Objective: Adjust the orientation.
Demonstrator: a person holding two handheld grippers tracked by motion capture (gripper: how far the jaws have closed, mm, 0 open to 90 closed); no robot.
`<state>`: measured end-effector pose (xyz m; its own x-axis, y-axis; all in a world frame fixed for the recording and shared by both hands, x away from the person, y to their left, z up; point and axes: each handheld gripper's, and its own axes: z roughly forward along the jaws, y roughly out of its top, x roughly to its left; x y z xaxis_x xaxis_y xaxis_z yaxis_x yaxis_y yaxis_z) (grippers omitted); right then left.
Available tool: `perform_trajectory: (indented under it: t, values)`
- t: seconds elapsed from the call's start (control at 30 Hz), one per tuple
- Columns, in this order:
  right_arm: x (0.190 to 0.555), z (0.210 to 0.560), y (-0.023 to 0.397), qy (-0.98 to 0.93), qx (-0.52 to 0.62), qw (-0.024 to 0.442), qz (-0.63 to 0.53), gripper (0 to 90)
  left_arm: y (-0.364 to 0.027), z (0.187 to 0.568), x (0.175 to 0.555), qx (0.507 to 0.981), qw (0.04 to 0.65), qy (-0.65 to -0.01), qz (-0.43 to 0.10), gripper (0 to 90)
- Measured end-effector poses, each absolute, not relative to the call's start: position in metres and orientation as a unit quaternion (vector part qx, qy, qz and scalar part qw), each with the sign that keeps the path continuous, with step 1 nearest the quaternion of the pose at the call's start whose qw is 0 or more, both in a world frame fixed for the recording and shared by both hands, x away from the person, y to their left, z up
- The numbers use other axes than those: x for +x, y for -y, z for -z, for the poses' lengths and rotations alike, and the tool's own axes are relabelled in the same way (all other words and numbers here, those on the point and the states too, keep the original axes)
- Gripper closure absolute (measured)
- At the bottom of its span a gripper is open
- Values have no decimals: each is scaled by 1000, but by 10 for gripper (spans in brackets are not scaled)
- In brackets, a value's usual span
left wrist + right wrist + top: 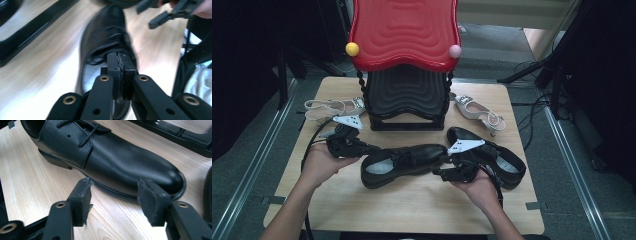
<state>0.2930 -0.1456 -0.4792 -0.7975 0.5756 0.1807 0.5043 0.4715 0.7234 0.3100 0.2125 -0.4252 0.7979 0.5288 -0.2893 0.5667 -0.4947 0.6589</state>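
A black lace-up shoe (404,162) lies on its sole across the middle of the wooden table (412,210), toe to the right. My left gripper (372,148) hovers at its heel end; in the left gripper view the jaws (120,62) stand pressed together above the shoe's opening (105,32), with nothing visible between them. My right gripper (439,172) is at the toe end. In the right gripper view it (115,195) stands open, its pads just short of the sole's edge of the shoe (120,162).
A second black shoe (502,160) lies right of my right hand. A black shoe rack (404,100) with a red top (404,30) stands at the back centre. White sandals lie to its left (329,107) and right (477,112).
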Motion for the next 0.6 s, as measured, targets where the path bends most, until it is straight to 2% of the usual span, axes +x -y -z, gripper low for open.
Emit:
perform_trajectory:
  t: [0.2,0.3,0.4,0.47,0.6]
  values:
    - [293,483,137,-851,325,40,-410,552,-232,449,327,857,385,-341,20,900]
    - [292,486,132,-853,321,38,-411,589,-238,462,335,850,393,-350,38,900]
    - [289,490,127,-858,311,54,-405,658,-239,468,339,843,407,-347,51,900]
    - [288,494,125,-858,315,48,-404,702,-234,471,340,850,396,-344,44,900]
    - [287,498,122,-856,322,40,-403,853,-229,482,342,860,371,-347,40,900]
